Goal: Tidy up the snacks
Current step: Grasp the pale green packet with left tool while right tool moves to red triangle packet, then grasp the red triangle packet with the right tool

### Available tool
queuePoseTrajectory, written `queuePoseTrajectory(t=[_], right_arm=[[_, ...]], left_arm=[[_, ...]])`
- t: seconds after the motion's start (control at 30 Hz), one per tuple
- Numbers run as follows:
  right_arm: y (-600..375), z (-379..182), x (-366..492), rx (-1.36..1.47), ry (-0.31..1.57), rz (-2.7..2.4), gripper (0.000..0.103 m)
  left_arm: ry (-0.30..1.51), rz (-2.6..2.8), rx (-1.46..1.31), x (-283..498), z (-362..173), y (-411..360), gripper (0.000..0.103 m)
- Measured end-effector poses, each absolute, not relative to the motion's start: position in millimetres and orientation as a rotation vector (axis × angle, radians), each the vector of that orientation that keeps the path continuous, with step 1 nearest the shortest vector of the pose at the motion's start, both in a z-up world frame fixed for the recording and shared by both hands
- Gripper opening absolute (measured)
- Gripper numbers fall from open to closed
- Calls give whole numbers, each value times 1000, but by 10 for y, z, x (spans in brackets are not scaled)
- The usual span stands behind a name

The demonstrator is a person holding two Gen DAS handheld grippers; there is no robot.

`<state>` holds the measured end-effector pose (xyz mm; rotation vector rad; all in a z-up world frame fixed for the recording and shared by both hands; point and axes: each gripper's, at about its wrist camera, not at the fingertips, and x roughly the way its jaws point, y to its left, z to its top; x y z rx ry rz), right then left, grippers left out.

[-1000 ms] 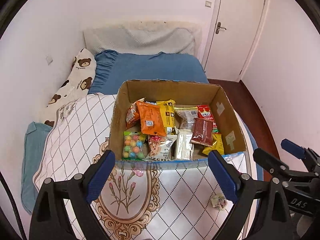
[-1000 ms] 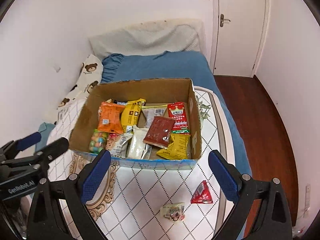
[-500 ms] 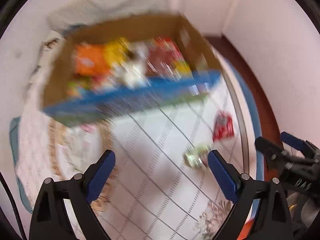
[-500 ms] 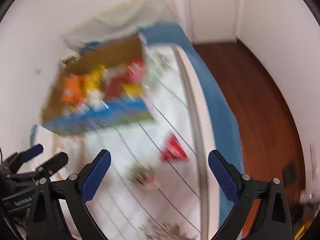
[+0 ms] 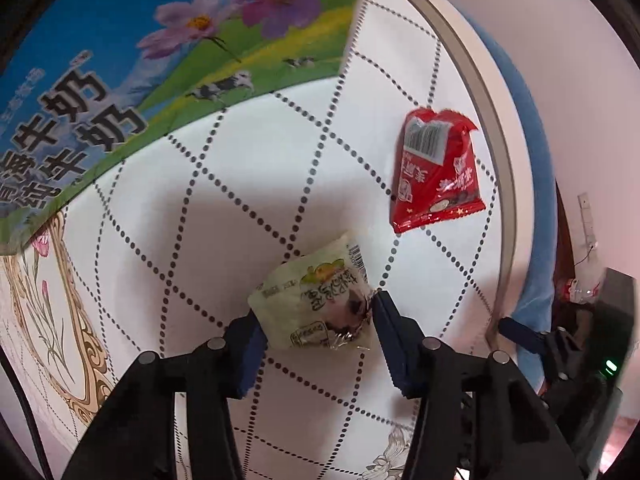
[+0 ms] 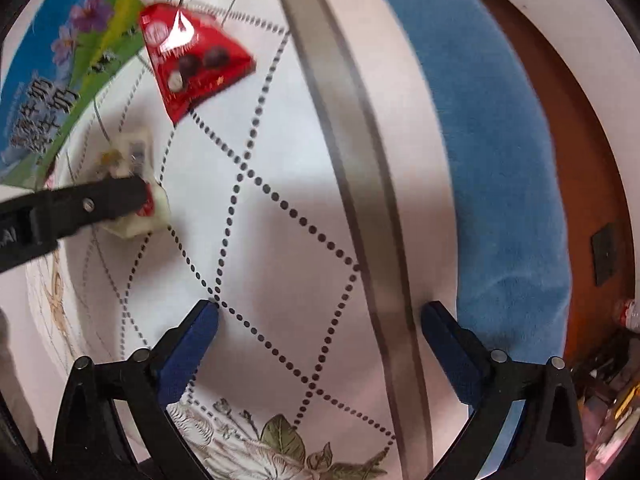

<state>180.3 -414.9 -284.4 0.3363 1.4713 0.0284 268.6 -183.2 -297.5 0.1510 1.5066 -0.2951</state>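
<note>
Left gripper (image 5: 316, 322) clamps pale snack packet (image 5: 316, 304) on quilted cover (image 5: 248, 208), below milk carton box (image 5: 160, 60). Right gripper (image 6: 320, 320) jaws apart, empty, over cover. Red snack packet (image 5: 436, 172) lies just beside, untouched.

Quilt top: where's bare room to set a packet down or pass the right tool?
Free: quilt between the red snack packet and the right tool, out to its grey border. Crowded: by the milk carton box, where the left tool grips the pale packet.
</note>
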Motion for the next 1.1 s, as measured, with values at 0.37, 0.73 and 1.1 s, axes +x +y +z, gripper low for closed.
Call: queuePoseTrajectory(t=[0.37,0.73,1.1], right_arm=[[-4262,-2664,1985,334,1490,26,80],[-4060,-1865,2784,390,1218,66,64],[-3590,-2045,2834,305,1264,86,43]], left_arm=[[1484,-179,1,2598,-2793,-1178,47],[1488,-124,-147,2614,-2799,-876,47],[1476,-138,-183,2687,-2560,-236,36]])
